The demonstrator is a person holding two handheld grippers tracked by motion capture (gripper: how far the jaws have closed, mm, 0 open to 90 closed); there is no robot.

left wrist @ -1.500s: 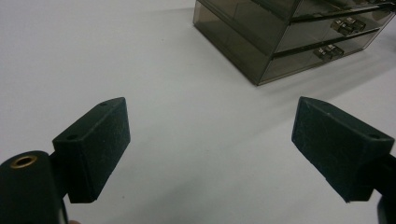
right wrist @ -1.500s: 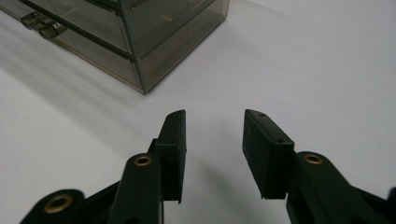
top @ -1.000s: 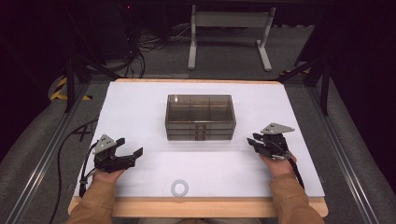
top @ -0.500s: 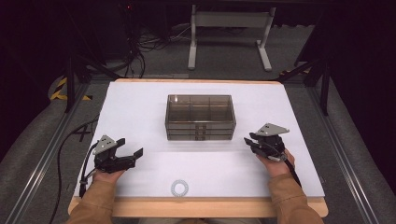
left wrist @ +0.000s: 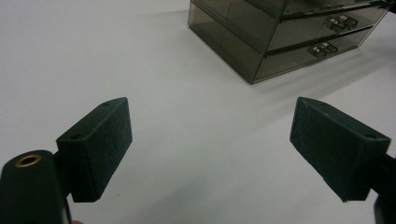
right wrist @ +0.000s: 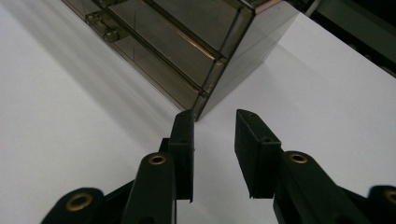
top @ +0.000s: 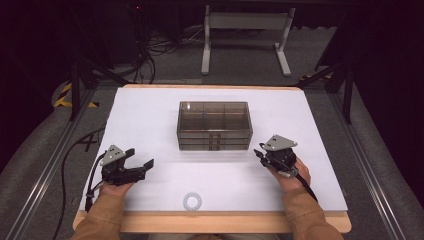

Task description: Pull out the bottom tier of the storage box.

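- High view: the drawer box [top: 214, 125] sits mid-table; left gripper [top: 139, 166] and right gripper [top: 259, 153] flank its front, apart from it.
- Left gripper view: jaws spread wide, empty — box ahead.
- Right gripper view: jaws narrowly parted, empty, near the box's corner. Probably light, stiff, slick plastic — best taken by the drawer pulls [right wrist: 99, 26].

drawer box [top: 214, 125]; smoky clear plastic; drawers shut; upright, mid-table

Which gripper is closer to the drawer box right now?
Right. The right gripper sits just off the drawer box's front right corner; the left gripper is farther out, toward its front left.
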